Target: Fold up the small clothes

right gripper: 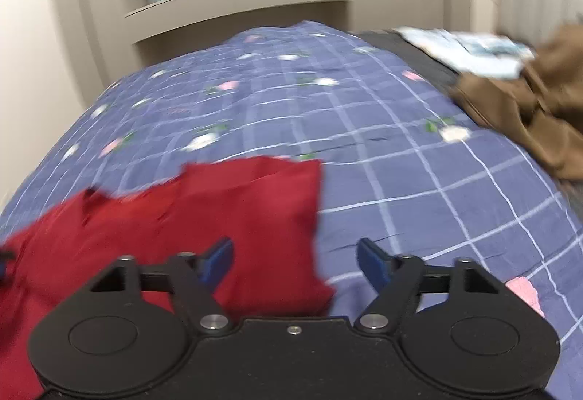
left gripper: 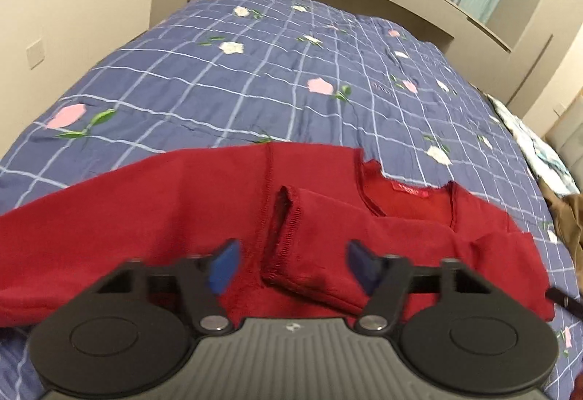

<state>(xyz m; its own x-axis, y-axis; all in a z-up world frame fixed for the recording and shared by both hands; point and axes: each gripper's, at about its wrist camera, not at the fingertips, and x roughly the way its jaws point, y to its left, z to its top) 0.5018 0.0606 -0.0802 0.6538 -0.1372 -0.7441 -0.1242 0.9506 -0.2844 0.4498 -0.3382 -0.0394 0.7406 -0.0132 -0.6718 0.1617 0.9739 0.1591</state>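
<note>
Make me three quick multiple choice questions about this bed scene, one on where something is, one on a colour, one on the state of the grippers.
1. Where does the brown garment lie?
A. On the bed's right side, beyond the red top
B. Under the red top
C. On the window sill

2. What colour is the top being folded?
A. Grey
B. Dark red
C. Yellow

3. How do the fingers of both grippers stand?
A. Both shut on cloth
B. Only the left open
C. Both open, holding nothing

Answers:
1 A, it sits on the bedspread to the right, apart from the red top.
2 B, the knit is dark red against the blue checked cover.
3 C, the left gripper and right gripper show a wide gap between blue fingers, with nothing pinched.
</note>
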